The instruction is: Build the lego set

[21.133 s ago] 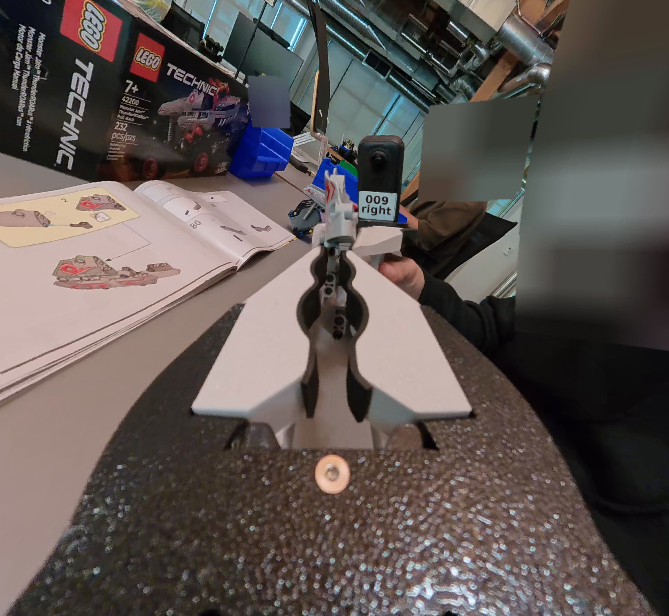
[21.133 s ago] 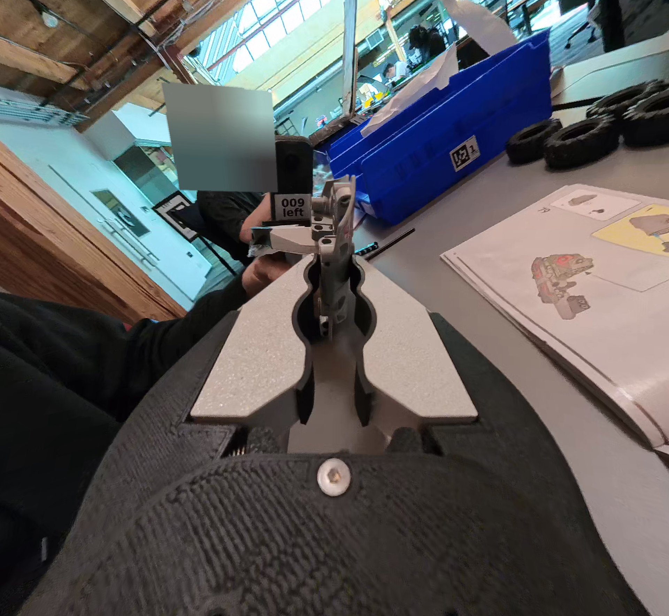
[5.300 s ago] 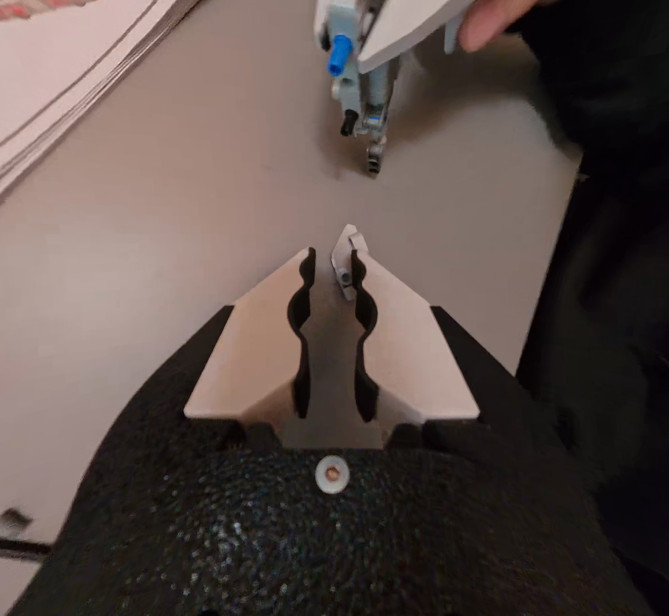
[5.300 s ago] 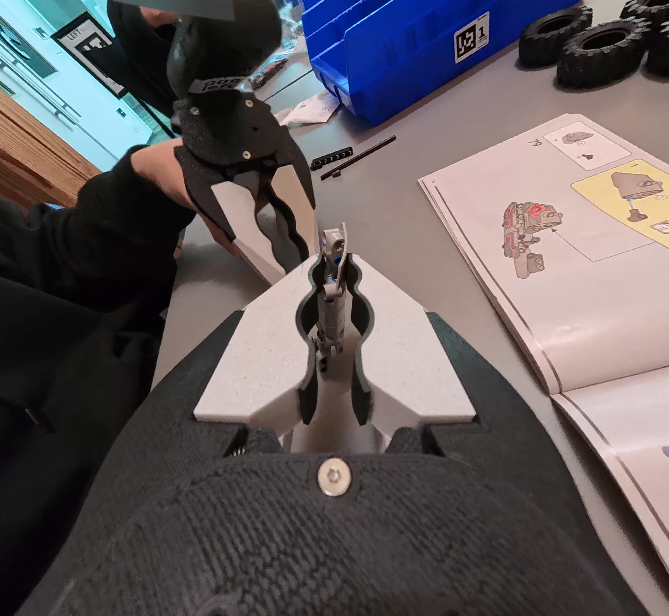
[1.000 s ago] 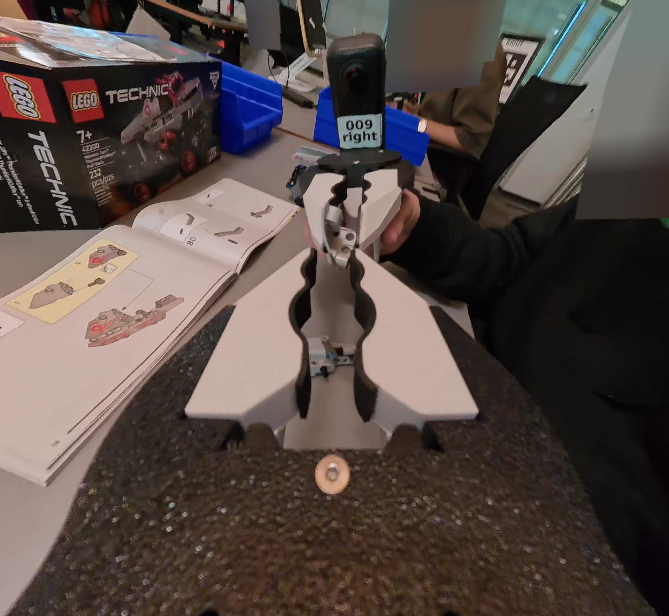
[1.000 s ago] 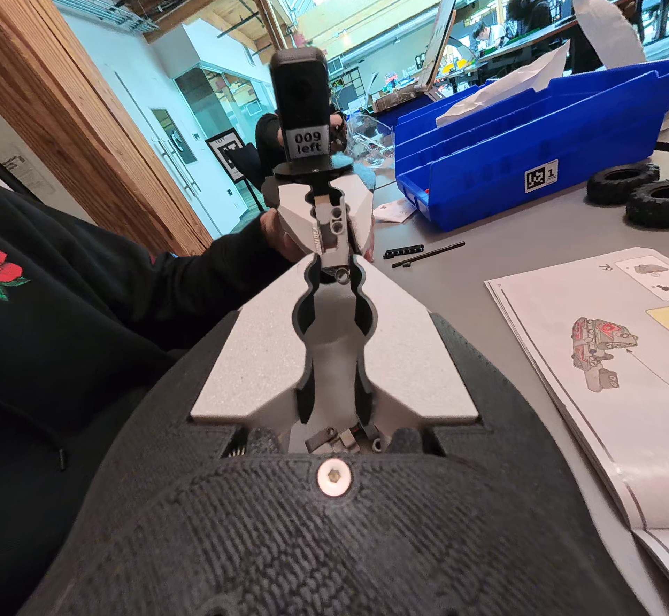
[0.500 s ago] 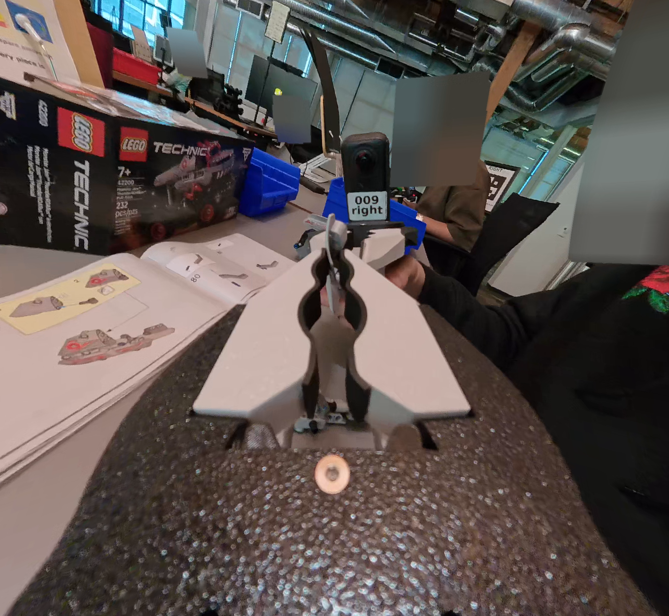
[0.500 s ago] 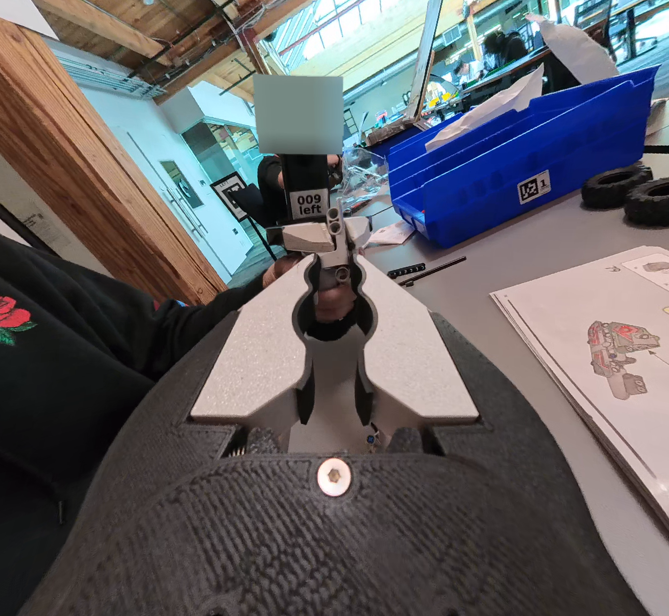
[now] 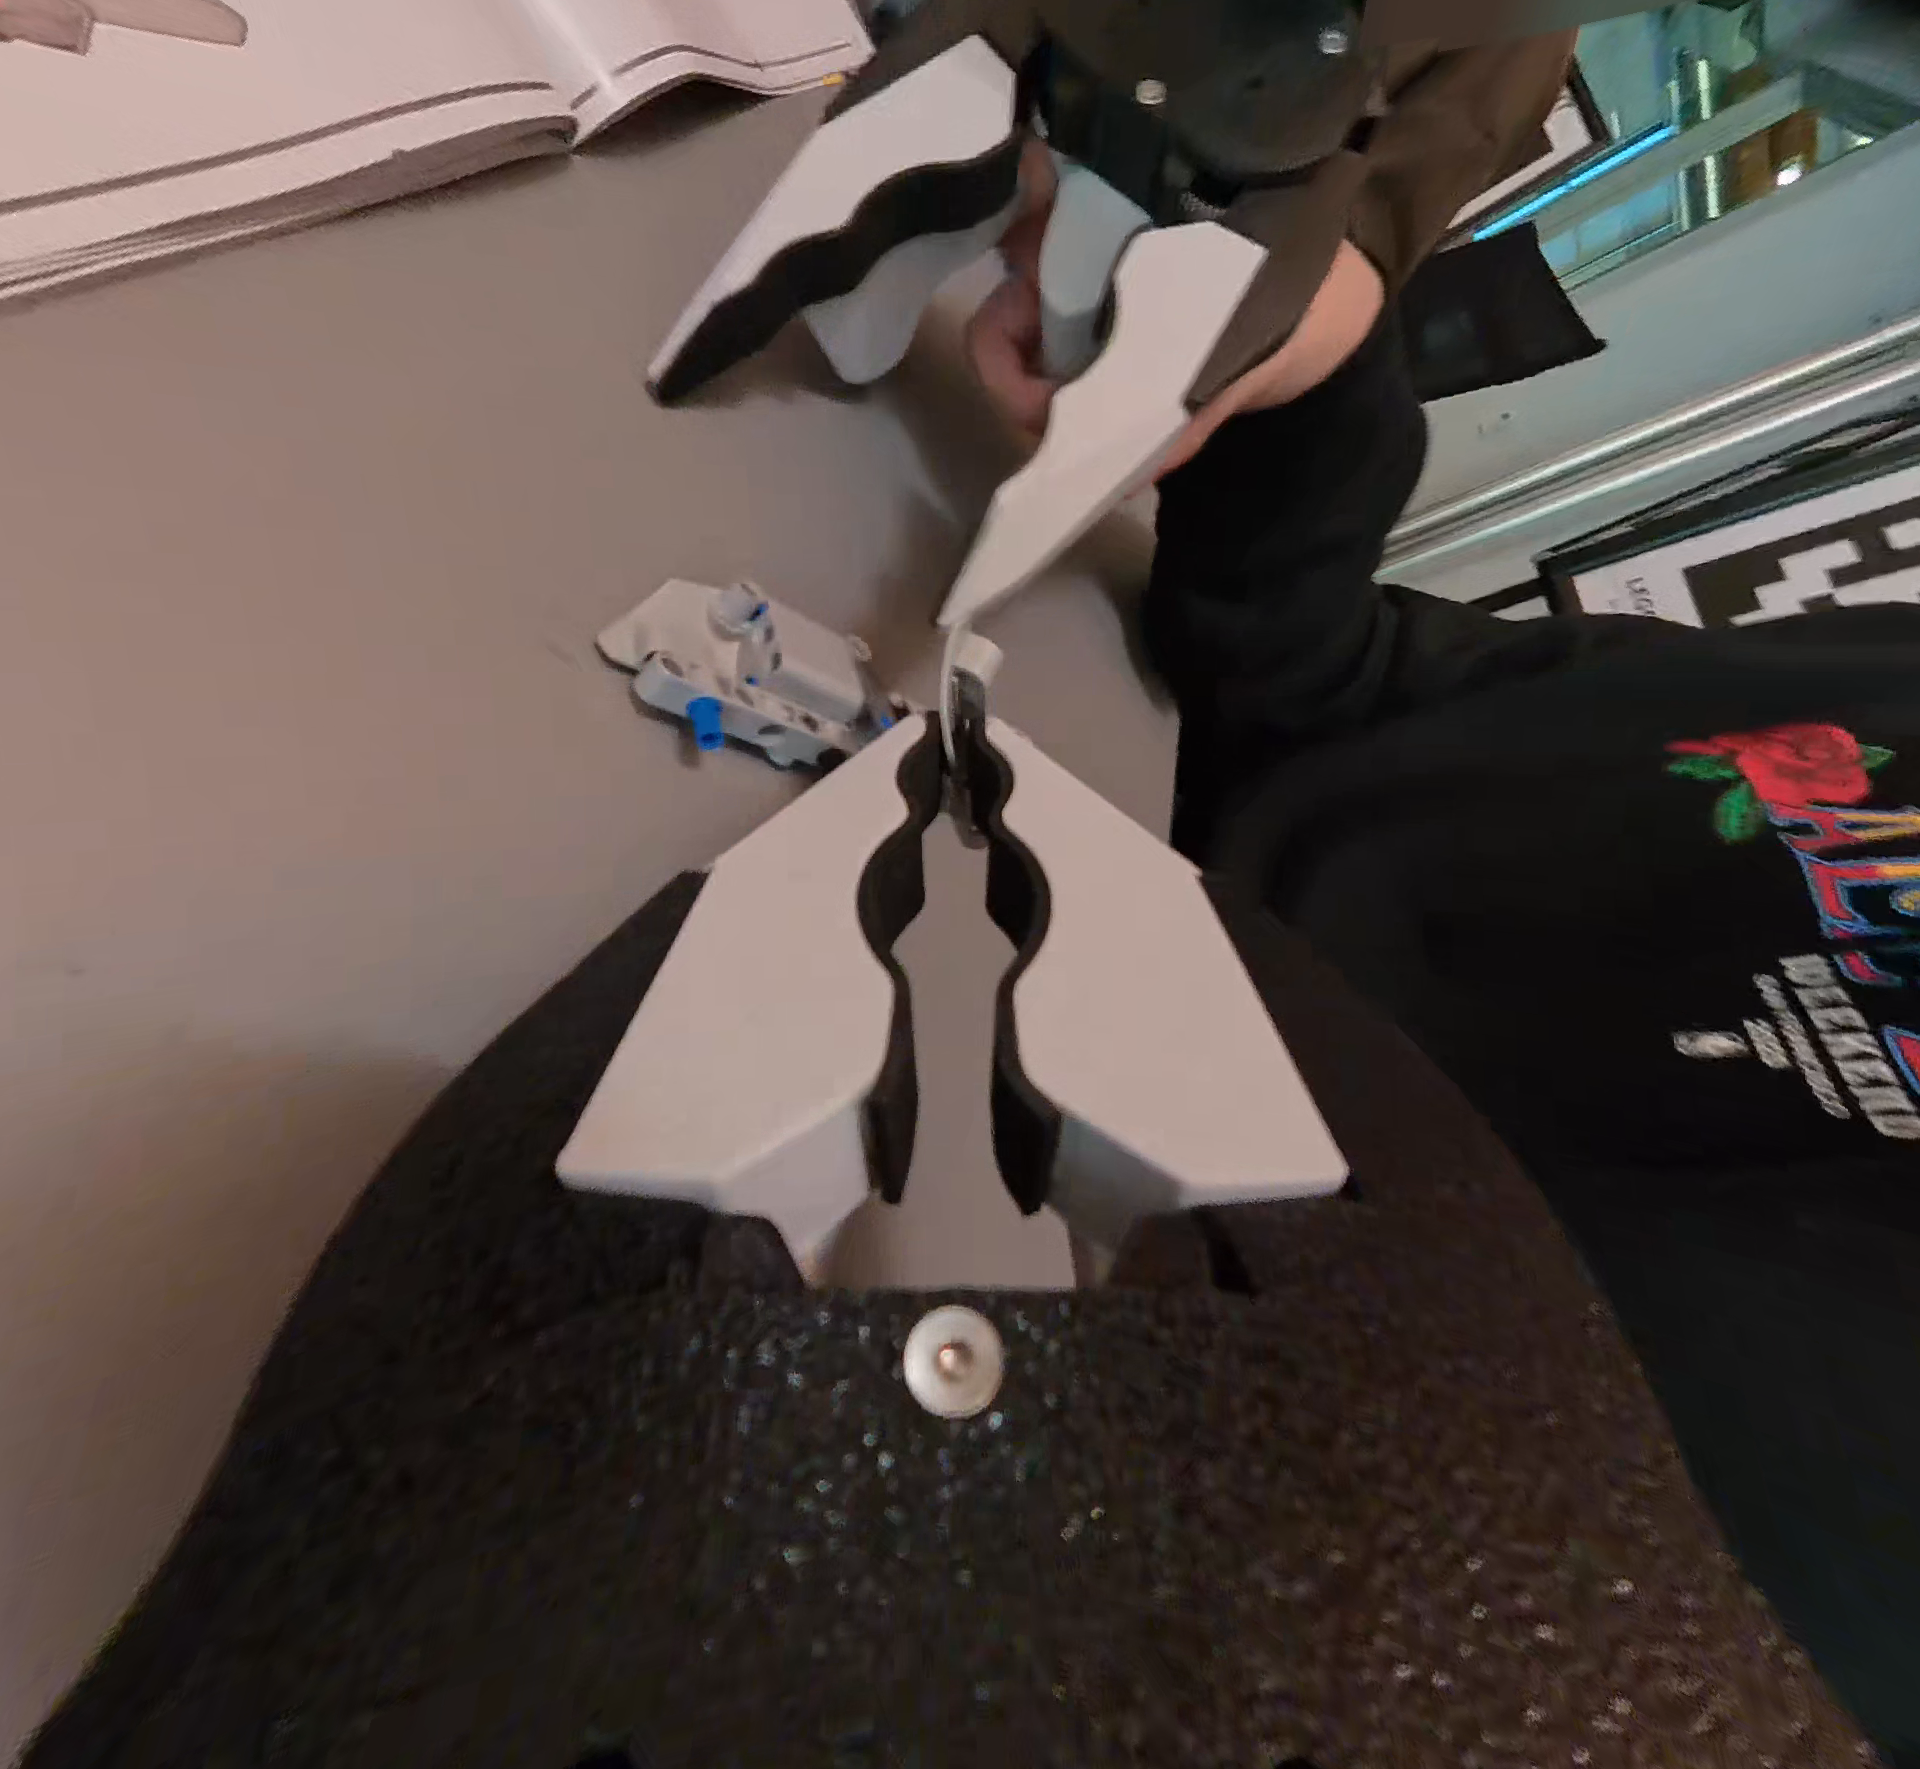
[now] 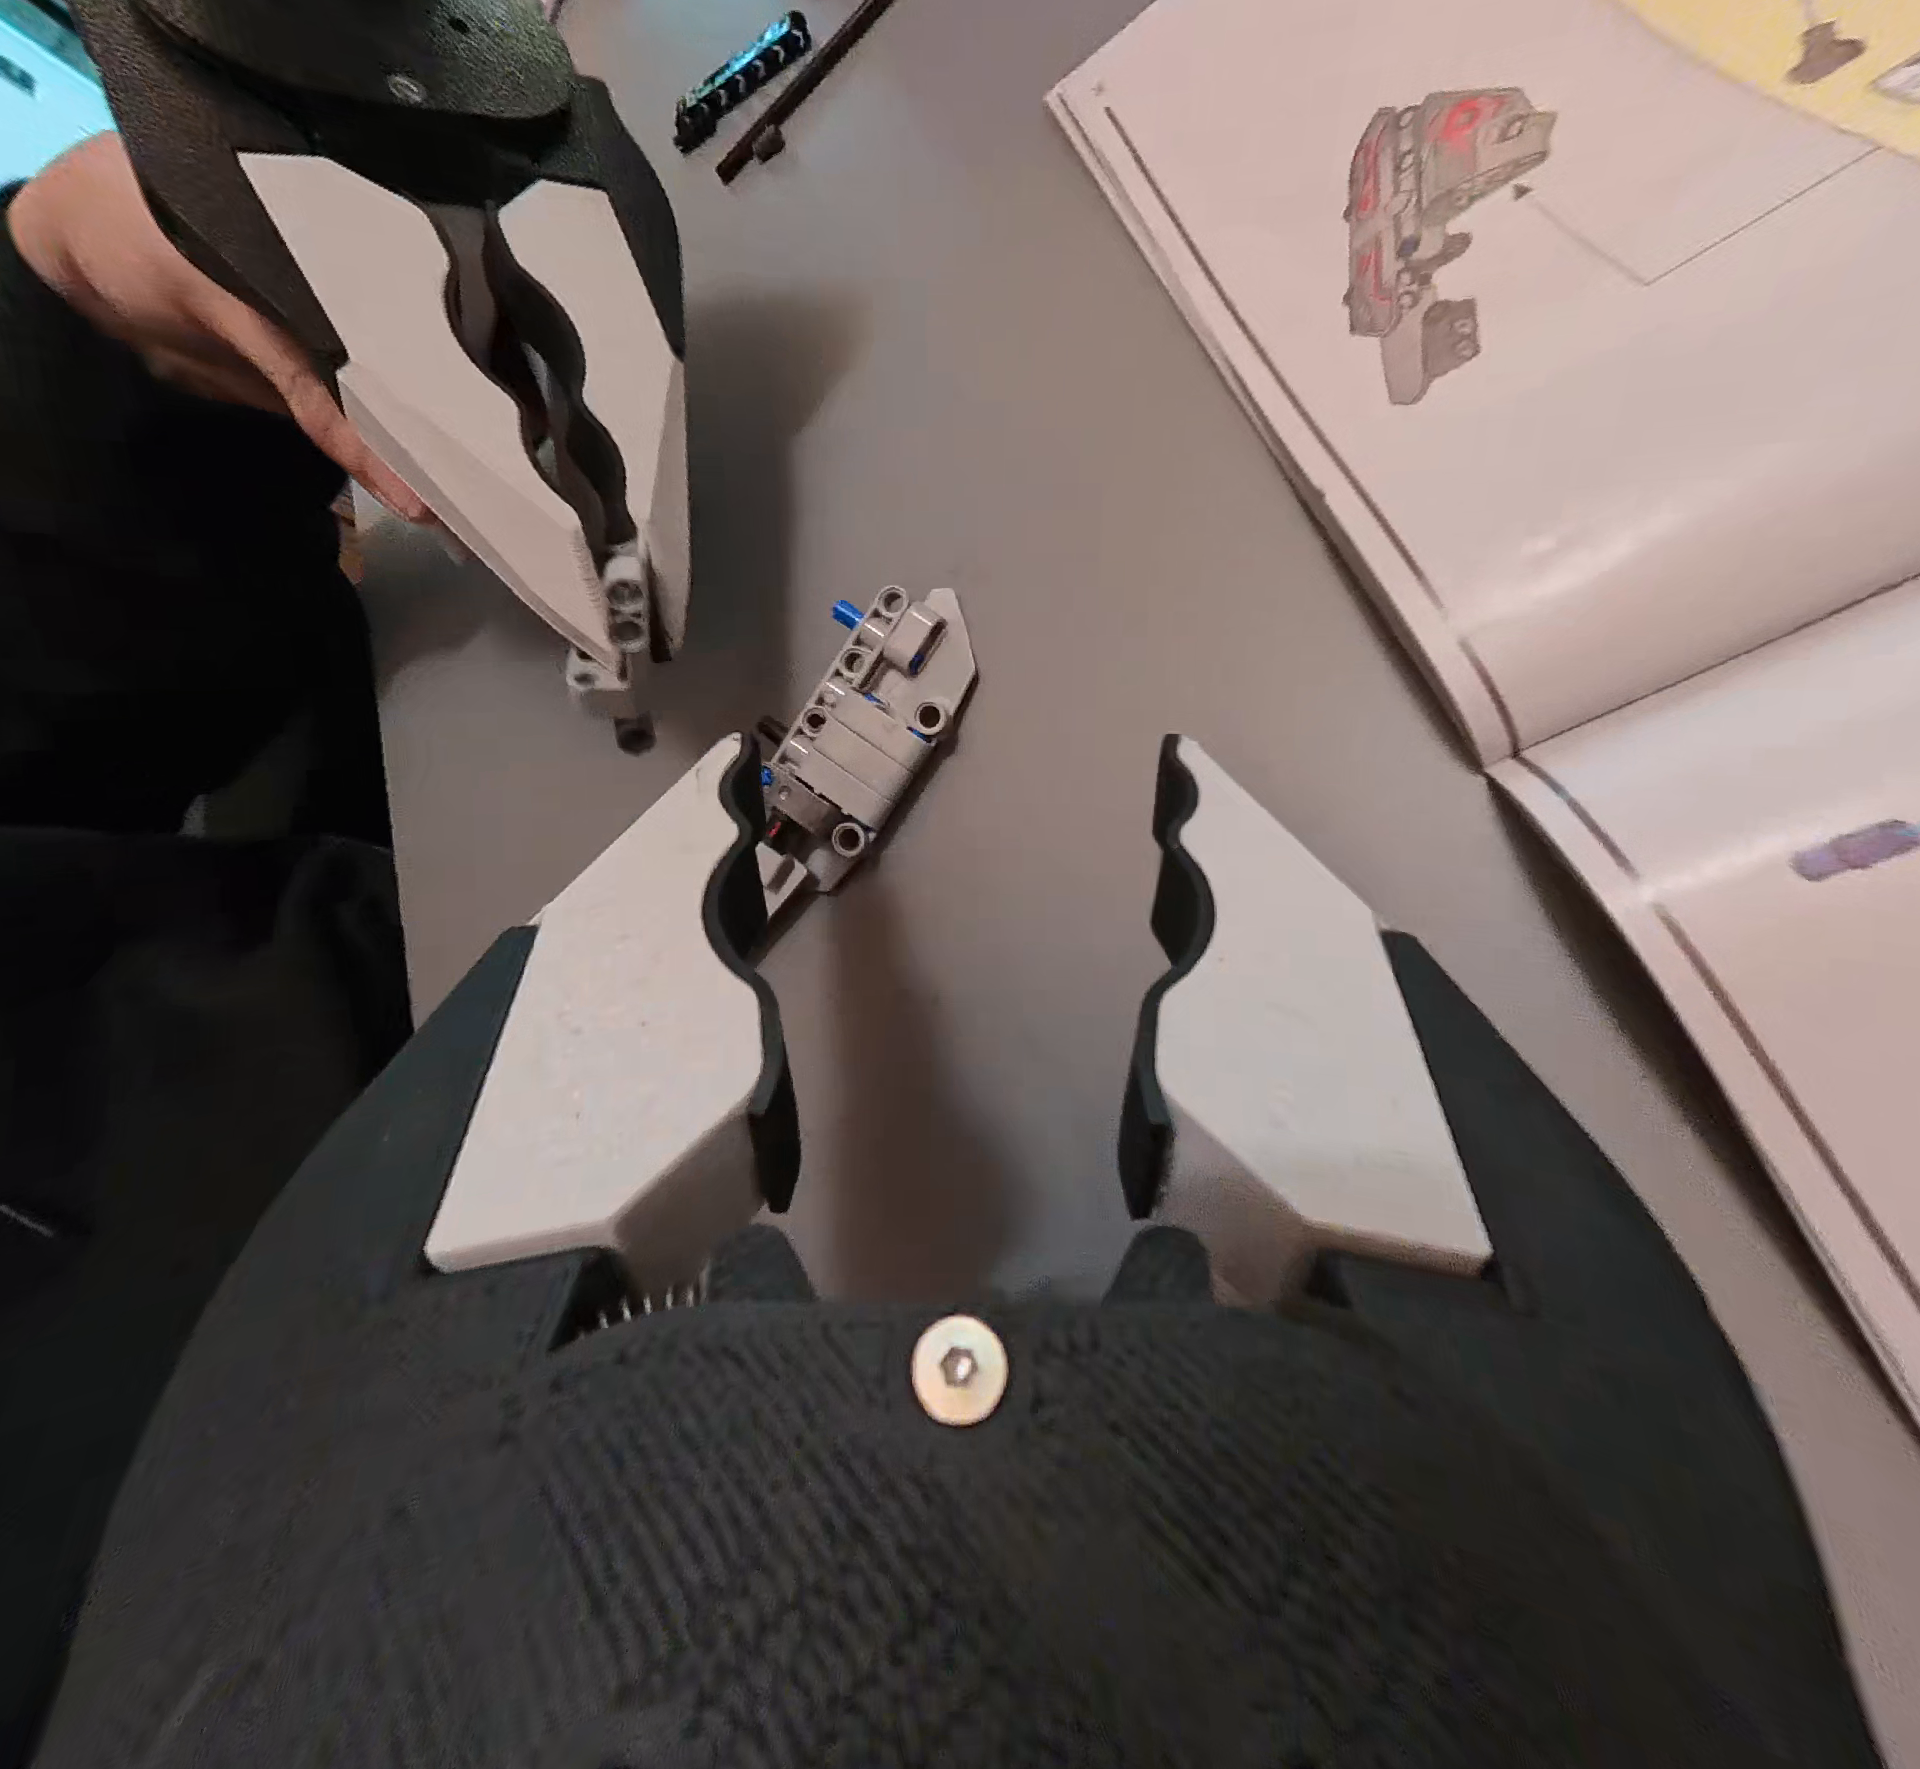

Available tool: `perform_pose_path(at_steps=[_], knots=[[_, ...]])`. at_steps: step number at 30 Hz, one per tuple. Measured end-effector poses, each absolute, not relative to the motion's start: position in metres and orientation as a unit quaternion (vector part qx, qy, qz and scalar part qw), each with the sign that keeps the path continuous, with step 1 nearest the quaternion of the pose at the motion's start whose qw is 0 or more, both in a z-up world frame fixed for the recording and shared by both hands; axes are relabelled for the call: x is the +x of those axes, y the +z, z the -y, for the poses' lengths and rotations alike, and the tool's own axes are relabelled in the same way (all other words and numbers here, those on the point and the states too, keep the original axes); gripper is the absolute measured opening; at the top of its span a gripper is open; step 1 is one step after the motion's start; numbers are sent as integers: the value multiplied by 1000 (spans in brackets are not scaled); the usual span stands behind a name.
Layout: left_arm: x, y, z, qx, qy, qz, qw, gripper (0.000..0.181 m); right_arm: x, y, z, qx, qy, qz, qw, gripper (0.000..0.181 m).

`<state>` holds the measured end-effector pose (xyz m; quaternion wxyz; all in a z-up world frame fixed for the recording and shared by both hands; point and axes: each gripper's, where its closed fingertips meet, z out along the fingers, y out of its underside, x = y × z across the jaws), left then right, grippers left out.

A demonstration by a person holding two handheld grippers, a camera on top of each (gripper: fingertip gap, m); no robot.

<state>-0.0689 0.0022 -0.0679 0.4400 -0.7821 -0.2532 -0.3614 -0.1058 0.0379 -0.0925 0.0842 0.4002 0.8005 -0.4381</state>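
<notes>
Lego assembly [image 10: 871,732] flat on table, R tool [image 10: 956,789] spread beside; L tool [image 9: 951,763] clamps small piece [image 10: 621,623].

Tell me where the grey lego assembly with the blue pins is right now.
The grey lego assembly lies flat on the grey table, just ahead of the open right gripper, beside its left finger; the instruction booklet lies farther right.

The right gripper's near finger [image 10: 644,981] hides one end of the grey lego assembly [image 10: 873,732].
</notes>
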Motion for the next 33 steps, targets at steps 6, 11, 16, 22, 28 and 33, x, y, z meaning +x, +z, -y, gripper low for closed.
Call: perform_pose_path(at_steps=[6,11,16,22,28,33], knots=[[-77,-96,-6,-778,-374,296,410,1,-102,-93,-35,408,-434,-799,84,70],[-82,-98,-5,-785,-362,298,404,1,-99,-95,-35,418,-427,-798,82,64],[-80,-99,-7,-793,-354,289,403,1,-86,-101,-25,423,-410,-798,129,28],[-77,-101,-8,-810,-341,266,396,2,-85,-99,-5,419,-435,-776,181,28],[-88,-98,-5,-804,-323,265,423,1,-93,-98,-1,402,-448,-773,201,25],[-97,-84,2,-766,-320,273,487,1,-105,-89,-8,422,-522,-712,204,14]])
